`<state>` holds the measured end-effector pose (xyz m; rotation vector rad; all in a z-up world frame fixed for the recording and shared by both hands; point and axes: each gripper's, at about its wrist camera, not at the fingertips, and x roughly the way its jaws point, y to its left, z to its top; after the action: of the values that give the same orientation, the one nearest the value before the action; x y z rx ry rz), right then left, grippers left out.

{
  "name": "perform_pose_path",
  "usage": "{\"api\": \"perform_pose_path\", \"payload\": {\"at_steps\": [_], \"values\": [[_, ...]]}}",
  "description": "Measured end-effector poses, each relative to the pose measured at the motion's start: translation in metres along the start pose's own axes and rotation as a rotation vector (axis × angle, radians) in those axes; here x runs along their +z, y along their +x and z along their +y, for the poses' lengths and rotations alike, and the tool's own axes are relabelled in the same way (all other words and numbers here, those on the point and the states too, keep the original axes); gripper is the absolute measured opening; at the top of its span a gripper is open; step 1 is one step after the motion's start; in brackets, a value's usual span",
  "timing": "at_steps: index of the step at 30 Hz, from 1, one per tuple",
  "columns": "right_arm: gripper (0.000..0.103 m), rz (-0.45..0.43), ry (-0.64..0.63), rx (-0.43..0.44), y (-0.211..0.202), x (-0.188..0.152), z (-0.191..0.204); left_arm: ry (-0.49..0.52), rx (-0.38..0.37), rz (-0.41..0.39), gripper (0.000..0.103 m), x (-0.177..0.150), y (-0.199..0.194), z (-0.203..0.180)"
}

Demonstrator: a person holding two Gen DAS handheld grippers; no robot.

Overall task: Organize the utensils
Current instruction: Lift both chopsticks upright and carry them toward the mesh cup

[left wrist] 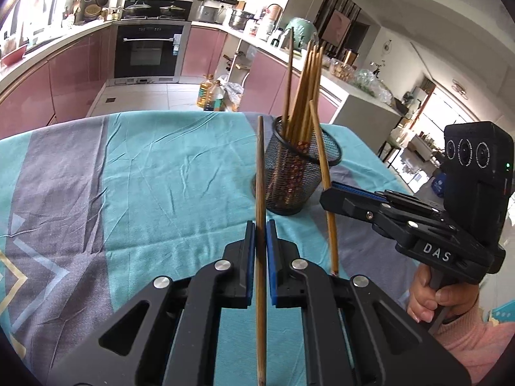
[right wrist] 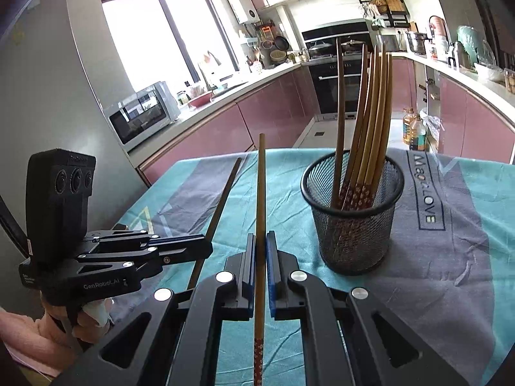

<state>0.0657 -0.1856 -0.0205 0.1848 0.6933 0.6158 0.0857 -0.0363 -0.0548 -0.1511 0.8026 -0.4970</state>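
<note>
Two pairs of tongs each clamp a single chopstick above the desk; the left tongs (left wrist: 260, 234) are closed narrowly on a plain brown chopstick (left wrist: 260, 193) that runs between the blue pads and points away from the camera; the right tongs (right wrist: 260, 247) are closed the same way on a lighter chopstick (right wrist: 260, 209) whose near end carries a red flowered pattern. A black mesh holder (right wrist: 352, 212) stands upright on the teal and grey tablecloth (left wrist: 145, 177), ahead and to the right of both pairs of tongs, apart from them; a bundle of chopsticks (right wrist: 363, 122) leans inside it, patterned ends down. Seen from the left wrist, the right tongs sit to the right of the left pair, just beside the holder, with their chopstick tilted across its front; a hand (left wrist: 431, 299) in a pink sleeve grips their handle.
</note>
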Motion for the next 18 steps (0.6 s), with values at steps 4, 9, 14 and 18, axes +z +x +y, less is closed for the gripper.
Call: {"api": "perform_pose_path", "payload": {"at_steps": [4,9,14,18], "values": [[0.005,-0.027,-0.003,0.001,-0.009,0.004,0.001,0.001,-0.017,-0.014,0.007,0.002,-0.006,-0.001],[0.005,-0.042,-0.008,0.002,-0.013,0.006,0.004,0.002,-0.025,-0.024,0.007,0.003,-0.011,-0.003],[0.005,-0.06,-0.018,0.005,-0.016,0.01,0.008,0.009,-0.03,-0.039,0.007,0.005,-0.016,-0.004],[0.005,-0.078,-0.025,0.005,-0.02,0.013,0.01,0.016,-0.034,-0.051,0.007,0.007,-0.02,-0.007]]}}
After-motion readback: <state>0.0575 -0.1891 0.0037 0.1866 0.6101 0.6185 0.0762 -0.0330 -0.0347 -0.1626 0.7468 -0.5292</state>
